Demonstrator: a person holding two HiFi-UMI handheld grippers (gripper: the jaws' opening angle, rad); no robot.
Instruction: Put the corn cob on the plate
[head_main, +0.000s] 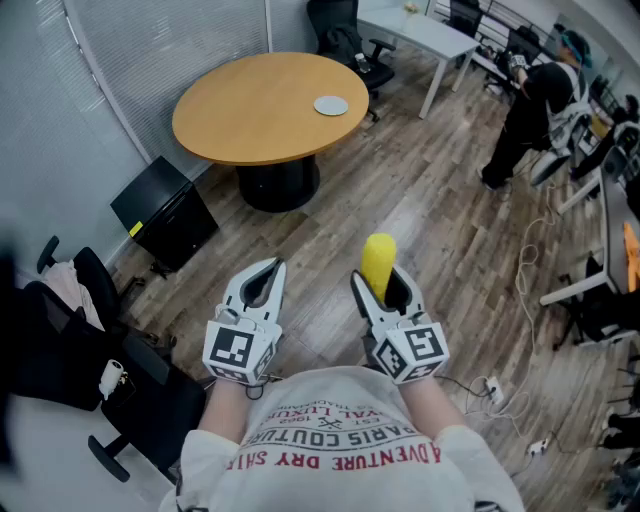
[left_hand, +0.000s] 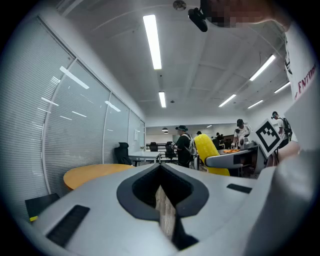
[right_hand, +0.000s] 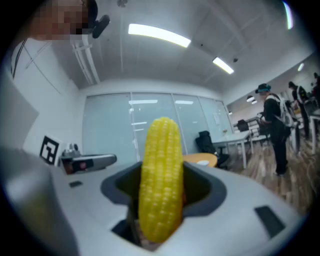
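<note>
A plate (head_main: 331, 105) lies on the round table (head_main: 250, 115).

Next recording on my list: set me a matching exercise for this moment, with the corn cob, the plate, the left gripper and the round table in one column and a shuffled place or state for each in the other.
Column one
1. corn cob
2. plate
3. left gripper
4. round table

Column two
A. shut, nothing between its fingers
B. tan top, stands ahead on the wooden floor
C. clamped between the right gripper's fingers
D. lies on the table, near its right edge in the head view

Pairs: 1-C, 2-D, 3-A, 4-B
</note>
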